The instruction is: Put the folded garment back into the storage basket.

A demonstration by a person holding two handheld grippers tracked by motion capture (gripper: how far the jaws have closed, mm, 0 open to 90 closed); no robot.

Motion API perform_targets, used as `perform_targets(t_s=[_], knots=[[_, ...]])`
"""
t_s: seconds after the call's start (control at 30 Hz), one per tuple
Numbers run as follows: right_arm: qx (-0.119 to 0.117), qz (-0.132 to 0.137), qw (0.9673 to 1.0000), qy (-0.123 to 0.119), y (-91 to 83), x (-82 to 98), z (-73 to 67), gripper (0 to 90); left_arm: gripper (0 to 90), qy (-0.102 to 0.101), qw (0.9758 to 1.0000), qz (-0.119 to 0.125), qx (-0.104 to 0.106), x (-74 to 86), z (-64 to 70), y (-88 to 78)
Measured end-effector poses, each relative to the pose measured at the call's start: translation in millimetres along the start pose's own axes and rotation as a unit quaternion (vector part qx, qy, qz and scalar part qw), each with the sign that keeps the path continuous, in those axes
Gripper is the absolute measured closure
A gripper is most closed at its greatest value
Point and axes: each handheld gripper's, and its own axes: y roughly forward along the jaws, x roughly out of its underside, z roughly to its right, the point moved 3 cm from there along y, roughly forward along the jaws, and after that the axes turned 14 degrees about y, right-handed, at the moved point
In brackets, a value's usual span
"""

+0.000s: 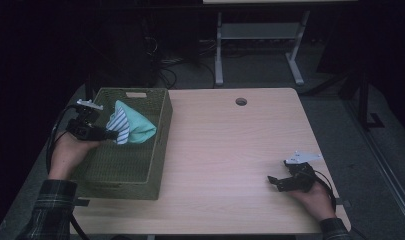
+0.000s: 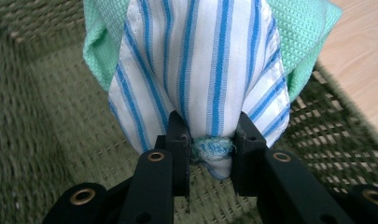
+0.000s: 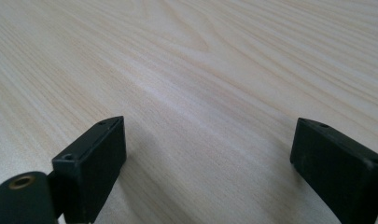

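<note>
Your left gripper [image 2: 210,140] pinches only a frayed corner of the striped cloth [image 2: 200,70], bunched with a green waffle-weave cloth [image 2: 308,42] above the woven basket [image 1: 155,165], so the thin cotton may slip free, while your right gripper [image 3: 205,154] rests wide and empty on the smooth wooden table [image 1: 230,145].

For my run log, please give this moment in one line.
left tool: shut on striped cloth, over basket | right tool: open, on table
</note>
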Motion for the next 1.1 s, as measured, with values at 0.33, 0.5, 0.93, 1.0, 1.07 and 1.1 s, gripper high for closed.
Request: perform_targets(t_s=[0.33, 0.5, 0.93, 1.0, 1.07, 1.1], knots=[[0.0, 0.0, 1.0, 0.0, 0.0, 0.0, 0.0, 10.0, 72.0, -0.026, 0.9995, -0.016, -0.009, 16.3, -8.4, 13.1], [0.0, 0.0, 1.0, 0.0, 0.0, 0.0, 0.0, 10.0, 71.9, -0.037, 0.999, -0.025, -0.007, 25.0, -11.4, 24.0], [0.001, 0.001, 1.0, -0.002, 0.1, -0.2, 0.3, 10.0, 71.7, -0.044, 0.9979, -0.048, 0.002, 34.7, -11.1, 52.4], [0.0, 0.001, 1.0, -0.002, 0.1, -0.2, 0.3, 10.0, 71.7, -0.045, 0.9976, -0.052, 0.004, 35.7, -10.9, 56.8], [0.0, 0.001, 1.0, -0.002, 0.1, -0.2, 0.3, 10.0, 71.7, -0.046, 0.9975, -0.053, 0.006, 36.3, -10.5, 59.8], [0.0, 0.001, 1.0, -0.002, 0.2, -0.1, 0.3, 10.0, 71.7, -0.044, 0.9976, -0.053, 0.006, 36.8, -10.8, 61.8]])
